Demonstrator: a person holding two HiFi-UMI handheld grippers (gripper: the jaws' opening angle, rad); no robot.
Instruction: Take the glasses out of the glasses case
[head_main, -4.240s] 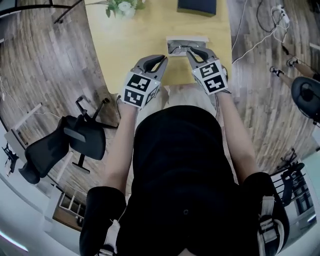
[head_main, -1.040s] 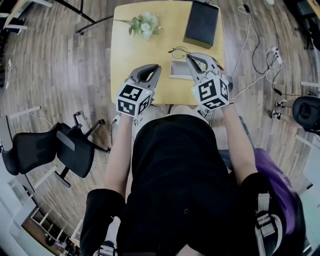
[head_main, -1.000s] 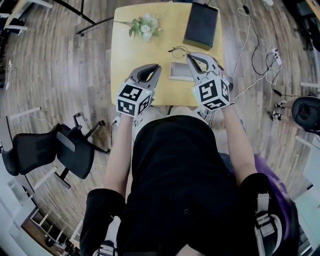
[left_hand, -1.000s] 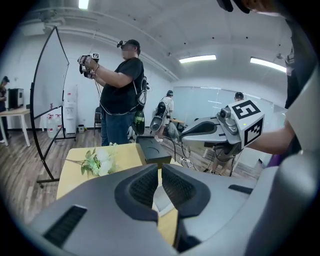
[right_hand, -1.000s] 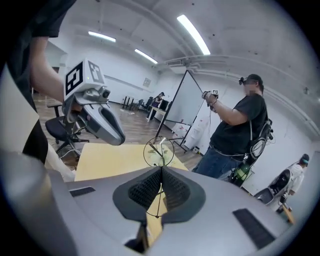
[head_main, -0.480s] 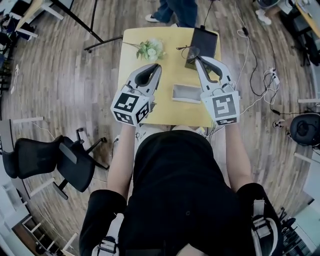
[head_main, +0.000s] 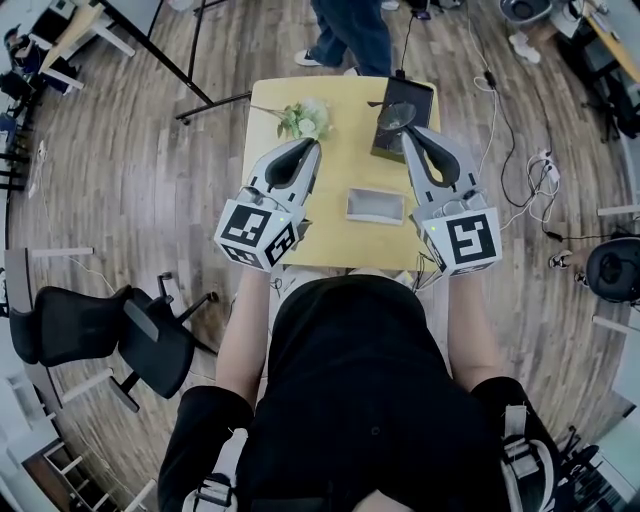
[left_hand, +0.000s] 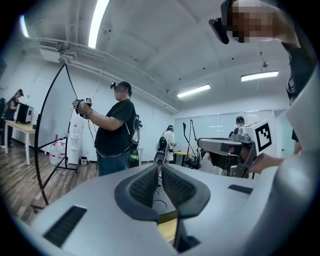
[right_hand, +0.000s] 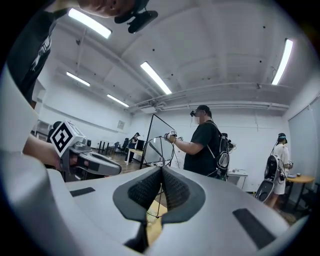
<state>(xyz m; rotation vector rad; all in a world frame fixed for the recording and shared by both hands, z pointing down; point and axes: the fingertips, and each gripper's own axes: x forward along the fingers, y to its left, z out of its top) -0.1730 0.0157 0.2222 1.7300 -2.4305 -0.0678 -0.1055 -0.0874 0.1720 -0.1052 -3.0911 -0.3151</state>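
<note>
In the head view the grey glasses case (head_main: 375, 206) lies open on the yellow table (head_main: 340, 165), with the two raised grippers on either side of it. My right gripper (head_main: 408, 133) is shut on the thin-wired glasses (head_main: 393, 114), which hang from its tip over the black box. In the right gripper view the jaws (right_hand: 161, 172) pinch the fine wire, and a round lens (right_hand: 159, 151) stands beyond them. My left gripper (head_main: 312, 146) is shut and holds nothing. Its jaws (left_hand: 160, 168) meet with only the room behind them.
A black box (head_main: 415, 95) and a spray of flowers (head_main: 303, 119) sit at the table's far end. A person stands just beyond the table (head_main: 352, 35). An office chair (head_main: 100, 330) is on the floor at the left. Cables (head_main: 520, 170) run at the right.
Both grippers have risen well above the table, and the right one has carried the glasses up and away from the case. The case stays on the table.
</note>
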